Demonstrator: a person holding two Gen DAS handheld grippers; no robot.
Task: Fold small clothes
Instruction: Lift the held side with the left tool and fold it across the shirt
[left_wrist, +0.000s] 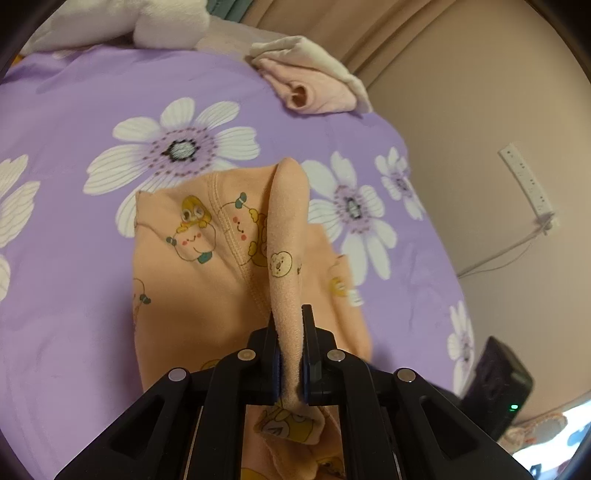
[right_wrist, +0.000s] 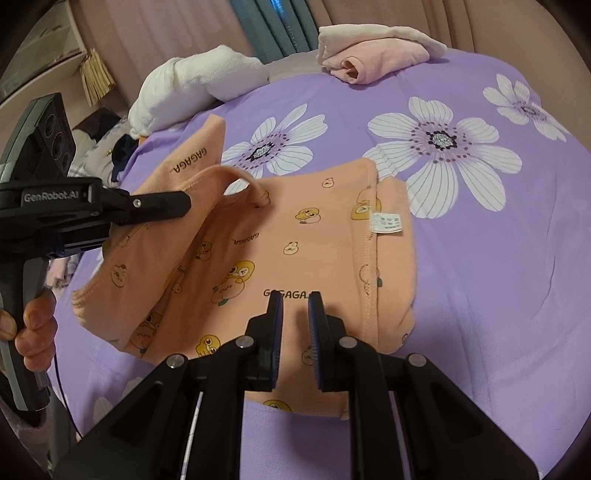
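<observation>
1. The peach garment (right_wrist: 295, 258) looks like thin, soft knit: light, limp and quick to sag, so it should drape from any pinch and crease where it is laid. I judge nothing about it to be fragile or slippery.
2. Hems and stitched edges look like the best places to take hold. The seam running down at about 3 o'clock of the garment, near the white care label (right_wrist: 386, 222), offers a firm double layer.
3. The left gripper (left_wrist: 291, 354) is clamped on a raised flap of the fabric, which stands up between its blue pads as a narrow ridge reaching toward 12 o'clock.
4. The right gripper (right_wrist: 295, 332) hovers over the garment's lower middle with a narrow gap between its pads. Nothing appears to be pinched there, though the angle leaves some doubt.
5. The garment lies spread on the purple flowered bedsheet (right_wrist: 498, 277), partly folded, its left portion lifted toward 9 o'clock in the right wrist view.
6. It is peach-orange, printed with small yellow duck and chick cartoons and the word "GAGAGA" in several places.
7. A folded pink and cream pile (right_wrist: 373, 51) sits well apart at 12 o'clock, and a white plush item (right_wrist: 192, 88) at 11 o'clock.
</observation>
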